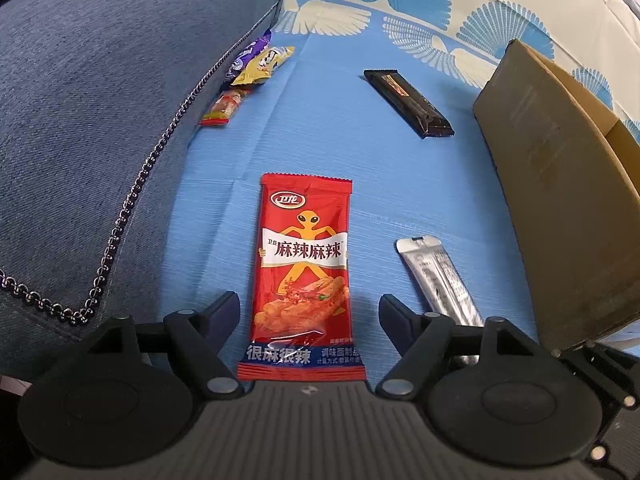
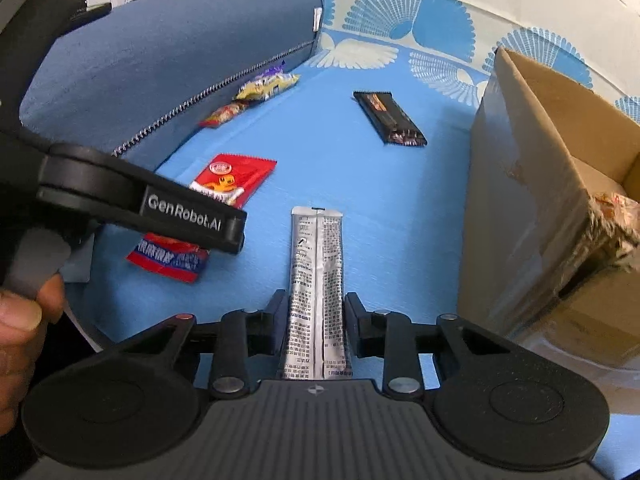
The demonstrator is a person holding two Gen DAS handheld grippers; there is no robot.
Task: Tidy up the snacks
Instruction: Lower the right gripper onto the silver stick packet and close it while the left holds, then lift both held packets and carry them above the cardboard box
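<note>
Snacks loose on the blue sheet (image 1: 320,136), red packet (image 1: 303,276) between the spread left gripper (image 1: 310,307), silver sachet (image 2: 316,292) flanked, untouched, by the narrowly parted right gripper (image 2: 316,304), box (image 2: 532,184) beside: likely to slip if pinched flat.

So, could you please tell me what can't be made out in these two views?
- Cardboard box contents: both views, its walls hide the inside.
- Purple packet: left wrist view, tucked under the cushion and the yellow packet.
- Red snack packet: right wrist view, middle covered by the left gripper.
- Silver sachet: left wrist view, near end behind the fingers.
</note>
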